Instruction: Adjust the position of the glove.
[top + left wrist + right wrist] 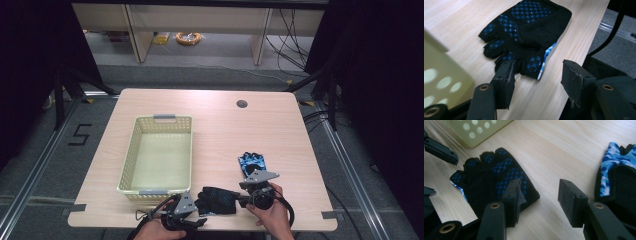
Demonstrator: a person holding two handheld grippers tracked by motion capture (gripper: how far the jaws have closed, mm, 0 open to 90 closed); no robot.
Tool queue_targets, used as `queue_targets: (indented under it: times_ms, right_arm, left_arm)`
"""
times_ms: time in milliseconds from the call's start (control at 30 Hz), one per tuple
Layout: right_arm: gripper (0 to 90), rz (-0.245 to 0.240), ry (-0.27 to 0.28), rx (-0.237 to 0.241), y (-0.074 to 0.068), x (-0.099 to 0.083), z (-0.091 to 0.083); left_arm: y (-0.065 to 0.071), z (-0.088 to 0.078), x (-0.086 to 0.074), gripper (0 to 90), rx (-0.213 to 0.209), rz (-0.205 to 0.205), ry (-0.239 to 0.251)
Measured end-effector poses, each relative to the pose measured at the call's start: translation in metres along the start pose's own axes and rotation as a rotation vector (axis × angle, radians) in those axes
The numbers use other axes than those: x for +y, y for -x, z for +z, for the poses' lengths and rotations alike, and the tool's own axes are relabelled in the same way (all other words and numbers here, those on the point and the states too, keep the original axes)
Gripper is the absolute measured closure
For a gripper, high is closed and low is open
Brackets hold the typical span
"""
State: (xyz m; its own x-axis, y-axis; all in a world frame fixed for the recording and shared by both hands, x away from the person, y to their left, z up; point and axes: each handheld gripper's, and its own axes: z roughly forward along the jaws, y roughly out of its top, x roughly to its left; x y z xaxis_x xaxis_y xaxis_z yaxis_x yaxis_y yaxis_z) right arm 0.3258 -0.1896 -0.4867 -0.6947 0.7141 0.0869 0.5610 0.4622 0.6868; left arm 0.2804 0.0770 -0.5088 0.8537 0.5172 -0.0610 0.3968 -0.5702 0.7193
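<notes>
Here the black glove (216, 200) lies flat, palm up, on the surface (215, 130) near its front edge, between the left gripper (192, 212) and the right gripper (247, 197), with the yellow basket (131, 165) just beside it on the left and a second glove (251, 164), blue camouflage, a little further back on the right. Both grippers are released: in each gripper view the jaws stand apart with bare wood between the pads, and nothing is pinched, though a jaw of each sits right at the glove's edge.

The glove looks light, soft and floppy, so it will likely sag and fold when lifted from one point. Its grip-dotted palm should not slip between the pads. The thin hem, where a blue lining peeks out, or the cuff edge, seems the easiest place to pinch; taking one end with each gripper would keep it spread.

Its long axis runs roughly left to right along the front edge: short fingers toward the left gripper and basket, cuff toward the right gripper.
</notes>
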Motion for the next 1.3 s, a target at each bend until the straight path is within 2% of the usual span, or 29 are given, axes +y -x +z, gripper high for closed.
queue_targets:
  times_ms: [33,67,100,133,167,200,233,267,300,333,367,400,433,467,500,533,567,633,667,700,733,767,800,833,867,967,1100,1133,1300]
  right_arm:
    - [54.2,-0.004,0.012,-0.005,0.001,0.0,0.004]
    - [54.3,-0.009,-0.005,0.0,0.001,0.001,0.004]
    - [54.3,0.007,-0.02,0.018,0.002,0.002,0.006]
    - [54.5,0.003,-0.013,0.02,0.002,0.002,0.008]
    - [54.5,0.003,-0.013,0.02,0.002,0.002,0.008]
    - [54.5,0.014,-0.007,0.022,0.002,0.002,0.01]
    - [54.5,-0.01,-0.002,0.013,0.003,0.001,0.013]
    - [55.2,-0.006,-0.025,0.018,0.004,0.002,0.013]
    - [56.6,-0.014,-0.03,0.018,0.005,0.001,0.016]
    - [59.1,0.011,-0.028,0.034,0.004,0.001,0.019]
    - [62.5,0.026,-0.056,0.047,0.003,0.001,0.019]
    - [72.2,0.019,-0.037,0.08,0.006,-0.001,0.023]
    - [72.2,0.019,-0.037,0.08,0.006,-0.001,0.023]
    - [73.8,0.03,-0.044,0.091,0.005,-0.001,0.022]
    - [76.5,0.027,-0.038,0.096,0.006,-0.002,0.022]
    - [81.7,0.029,-0.021,0.098,0.006,-0.003,0.022]
    - [83.9,0.024,-0.028,0.096,0.007,-0.003,0.02]
    - [84.9,0.019,-0.013,0.098,0.006,-0.002,0.019]
    - [85.1,0.02,0.012,0.095,0.005,-0.002,0.019]
    - [85.3,0.013,0.011,0.102,0.005,0.0,0.016]
    - [85.4,0.012,0.022,0.102,0.005,0.002,0.012]
    - [85.4,0.012,0.038,0.102,0.004,0.003,0.009]
    - [85.4,0.005,0.051,0.095,0.004,0.005,0.005]
    - [85.4,0.028,0.056,0.101,0.002,0.006,0.0]
    - [85.4,0.003,0.063,0.084,0.003,0.008,-0.006]
    - [85.4,-0.002,0.065,0.079,0.005,0.007,-0.011]
    - [85.3,0.047,0.062,0.066,0.01,0.0,-0.021]
    - [85.3,0.043,0.069,0.062,0.012,-0.002,-0.022]
    - [85.2,0.018,0.047,0.022,0.019,-0.005,-0.021]
  left_arm:
    - [-0.001,0.001,0.001,46.3,0.0,0.025,-0.003]
    - [0.0,0.003,0.001,46.3,0.013,0.009,-0.008]
    - [0.0,0.005,0.002,47.4,0.006,0.014,-0.006]
    - [0.0,0.007,0.002,48.0,0.009,0.012,-0.012]
    - [0.0,0.007,0.002,48.0,0.02,0.046,-0.023]
    - [0.001,0.009,0.001,50.2,0.02,0.036,-0.014]
    - [-0.001,0.008,0.002,54.3,0.017,0.053,-0.022]
    - [0.0,0.009,0.002,57.7,0.011,0.043,-0.011]
    - [-0.001,0.008,0.003,61.3,0.02,0.064,-0.02]
    - [-0.001,0.009,0.003,64.9,0.026,0.068,-0.013]
    - [-0.002,0.008,0.003,67.5,0.03,0.071,-0.016]
    - [-0.003,0.008,0.004,72.9,0.038,0.101,-0.013]
    - [-0.003,0.008,0.004,75.9,0.038,0.101,-0.013]
    - [-0.002,0.009,0.003,75.9,0.035,0.081,-0.008]
    - [-0.002,0.009,0.003,79.2,0.035,0.096,-0.008]
    - [-0.001,0.009,0.003,81.0,0.031,0.092,-0.008]
    - [-0.002,0.008,0.003,82.4,0.044,0.113,-0.019]
    - [-0.002,0.008,0.003,83.4,0.038,0.108,-0.013]
    - [-0.001,0.007,0.004,84.1,0.024,0.1,0.001]
    - [-0.002,0.006,0.005,84.3,0.031,0.121,-0.004]
    - [0.0,0.004,0.006,84.5,0.029,0.108,0.005]
    - [0.0,0.004,0.008,84.8,0.023,0.124,0.019]
    - [0.001,0.003,0.009,85.0,0.028,0.113,0.024]
    - [0.001,0.001,0.012,85.1,0.027,0.128,0.025]
    - [0.001,0.002,0.014,85.2,0.026,0.121,0.032]
    - [0.003,0.003,0.02,85.1,0.02,0.128,0.042]
    - [0.008,0.008,0.028,84.9,0.004,0.121,0.054]
    - [0.009,0.01,0.03,84.8,0.0,0.141,0.052]
    - [0.016,0.025,0.033,84.5,-0.011,0.154,0.023]
